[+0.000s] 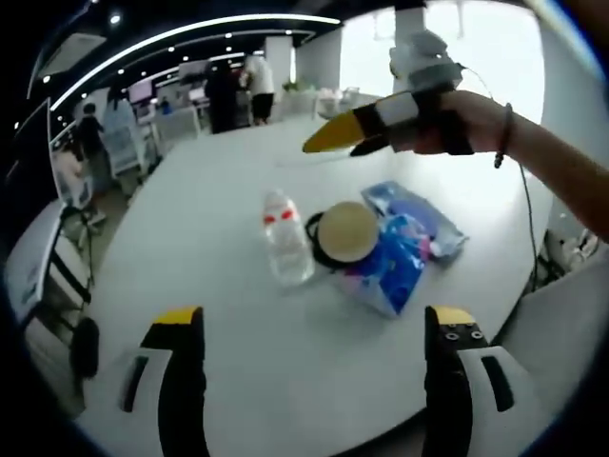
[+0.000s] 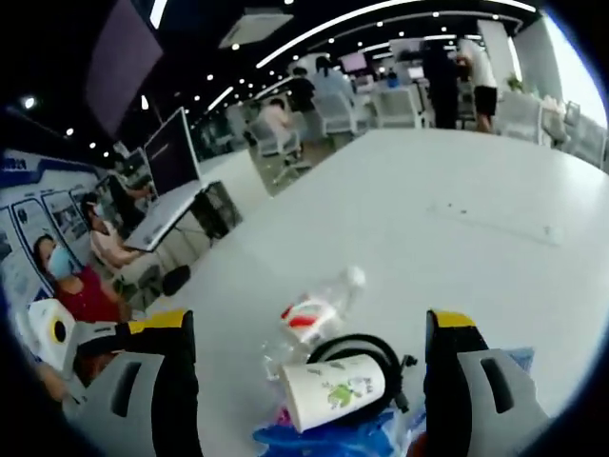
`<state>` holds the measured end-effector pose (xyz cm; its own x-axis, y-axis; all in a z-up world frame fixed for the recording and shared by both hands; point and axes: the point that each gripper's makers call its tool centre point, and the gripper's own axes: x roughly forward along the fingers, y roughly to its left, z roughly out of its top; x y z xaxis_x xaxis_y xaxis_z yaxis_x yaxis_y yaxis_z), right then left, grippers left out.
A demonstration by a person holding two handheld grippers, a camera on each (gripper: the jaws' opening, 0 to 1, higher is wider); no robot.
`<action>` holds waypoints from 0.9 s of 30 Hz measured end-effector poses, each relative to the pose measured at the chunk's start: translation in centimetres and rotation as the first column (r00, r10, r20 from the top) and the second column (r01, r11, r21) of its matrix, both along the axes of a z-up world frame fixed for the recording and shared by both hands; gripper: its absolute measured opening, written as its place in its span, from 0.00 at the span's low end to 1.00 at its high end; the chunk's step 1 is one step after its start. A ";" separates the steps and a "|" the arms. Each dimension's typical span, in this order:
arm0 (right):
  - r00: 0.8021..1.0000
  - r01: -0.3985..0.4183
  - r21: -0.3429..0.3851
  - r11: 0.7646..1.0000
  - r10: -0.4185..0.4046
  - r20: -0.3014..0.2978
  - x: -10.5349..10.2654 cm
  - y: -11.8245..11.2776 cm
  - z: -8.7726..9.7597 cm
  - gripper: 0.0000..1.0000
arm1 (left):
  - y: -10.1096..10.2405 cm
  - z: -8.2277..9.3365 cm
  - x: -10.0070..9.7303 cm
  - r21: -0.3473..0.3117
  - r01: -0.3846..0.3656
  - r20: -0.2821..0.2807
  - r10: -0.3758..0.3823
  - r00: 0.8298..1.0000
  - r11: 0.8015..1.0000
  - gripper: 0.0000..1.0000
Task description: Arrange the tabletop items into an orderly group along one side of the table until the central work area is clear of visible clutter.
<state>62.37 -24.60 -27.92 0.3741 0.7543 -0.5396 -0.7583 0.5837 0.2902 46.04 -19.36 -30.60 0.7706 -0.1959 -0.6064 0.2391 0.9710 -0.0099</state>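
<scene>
The clutter forms one tight cluster on the white bench [image 1: 238, 219]. A clear plastic bottle [image 1: 284, 240] with a red-and-white label lies on its side. Just beside it a paper cup [image 1: 348, 231] also lies on its side, resting over a black looped item [image 1: 315, 238] whose nature cannot be determined. Blue plastic packets [image 1: 404, 249] touch the cup on the far side from the bottle.

In the right gripper view the same cluster lies between that gripper's fingers: bottle [image 2: 319, 309], cup [image 2: 333, 388], black loop [image 2: 366, 350] and blue packets [image 2: 333, 436].

The left gripper [image 1: 319, 338] is held above bare bench short of the cluster, fingers wide apart and empty. The right gripper [image 2: 309, 343] is above the cluster, fingers also apart, gripping nothing; in the left gripper view it appears beyond the cluster, held by a hand [image 1: 476, 119].

People and office desks occupy the background.
</scene>
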 end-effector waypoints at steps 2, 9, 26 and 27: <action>1.000 -0.003 -0.005 1.000 0.003 -0.004 0.3 0.5 -0.6 0.99 | 0.0 -0.2 -0.1 0.004 -0.001 -0.008 0.001 1.000 1.000 0.93; 0.999 -0.011 -0.007 1.000 0.011 -0.037 1.2 2.1 -2.6 0.98 | -0.4 -0.5 -0.2 0.000 0.022 -0.023 -0.022 1.000 1.000 0.93; 0.994 0.024 -0.050 0.998 -0.029 -0.102 2.4 5.2 -7.1 0.95 | -0.9 -0.7 -0.5 -0.004 0.041 -0.032 -0.041 0.999 0.999 0.91; 0.993 0.032 -0.056 0.998 -0.038 -0.110 2.5 5.3 -7.4 0.95 | -0.9 -0.7 -0.5 -0.003 0.042 -0.033 -0.042 0.999 0.999 0.91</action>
